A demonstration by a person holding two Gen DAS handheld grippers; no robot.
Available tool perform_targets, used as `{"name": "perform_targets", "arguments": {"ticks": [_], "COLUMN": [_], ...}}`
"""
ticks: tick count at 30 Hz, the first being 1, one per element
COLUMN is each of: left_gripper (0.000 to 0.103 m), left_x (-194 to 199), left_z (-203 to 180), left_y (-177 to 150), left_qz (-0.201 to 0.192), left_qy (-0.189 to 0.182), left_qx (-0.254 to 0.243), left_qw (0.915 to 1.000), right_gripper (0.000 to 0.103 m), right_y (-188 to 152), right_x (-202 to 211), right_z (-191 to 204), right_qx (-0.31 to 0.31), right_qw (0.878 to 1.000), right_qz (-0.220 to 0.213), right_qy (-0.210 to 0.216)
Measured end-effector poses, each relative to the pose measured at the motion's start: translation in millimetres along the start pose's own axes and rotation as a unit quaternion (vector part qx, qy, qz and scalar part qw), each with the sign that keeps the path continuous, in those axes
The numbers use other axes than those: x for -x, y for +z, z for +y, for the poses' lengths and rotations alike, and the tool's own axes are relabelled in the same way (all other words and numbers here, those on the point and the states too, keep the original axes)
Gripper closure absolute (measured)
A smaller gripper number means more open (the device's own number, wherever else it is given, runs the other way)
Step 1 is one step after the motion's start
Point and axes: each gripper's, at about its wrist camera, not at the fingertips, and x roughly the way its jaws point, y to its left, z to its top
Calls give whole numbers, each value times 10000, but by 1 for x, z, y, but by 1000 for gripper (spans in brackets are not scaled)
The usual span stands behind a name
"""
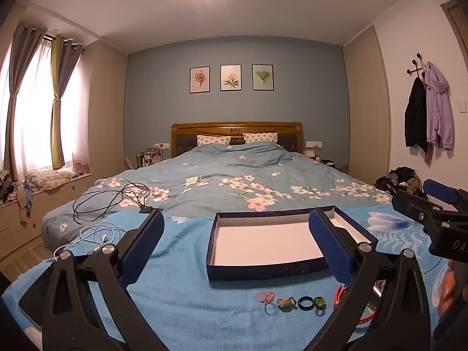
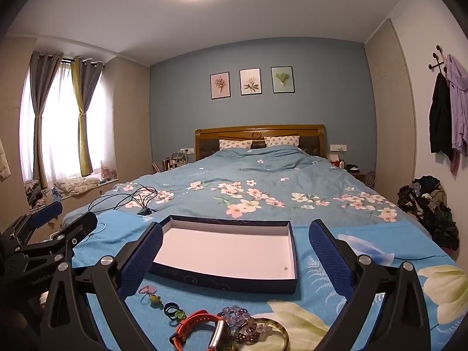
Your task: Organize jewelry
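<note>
Bedroom walls in blue and beige frame a wide bed [image 1: 248, 175] under a floral duvet, lit by a ceiling lamp, with curtains at the window far to the left of both tools. Over the foot of the bed lies a bright blue blanket [image 1: 181, 263], smooth enough to serve as a working surface.

Straight ahead of the left tool [image 1: 237, 251] sits a shallow dark-blue box [image 1: 263, 272] with a white floor, open and with nothing in it apart from a tiny speck; it looks set there as the place the jewelry is meant to go. From the right tool [image 2: 235, 254] the same box [image 2: 222, 280] lies ahead and slightly to its left.

Both tools have their fingers spread wide apart, with nothing between them, probably readied for a first pick.

Below and just in front of the right tool lie the larger pieces: an orange-strapped watch [image 2: 199, 326], a gold bangle [image 2: 280, 333] and a purple beaded bracelet [image 2: 237, 317], touching or overlapping one another. Toward the left tool runs a loose row of small rings [image 1: 298, 302], starting with a pink one [image 1: 266, 297], all lying apart from the box. Sorting appears not yet begun.
</note>
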Motion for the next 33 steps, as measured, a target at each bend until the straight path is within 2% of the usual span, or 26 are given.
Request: {"name": "perform_targets", "arguments": {"ticks": [33], "left_gripper": [6], "left_x": [-1], "left_z": [3], "left_y": [-1], "left_qz": [32], "left_qy": [-31], "left_qx": [12], "left_qw": [10000], "right_gripper": [6], "right_y": [2], "right_x": [-1], "right_z": [-1], "right_qx": [-58], "right_qw": [10000], "right_qz": [57], "right_qy": [17]}}
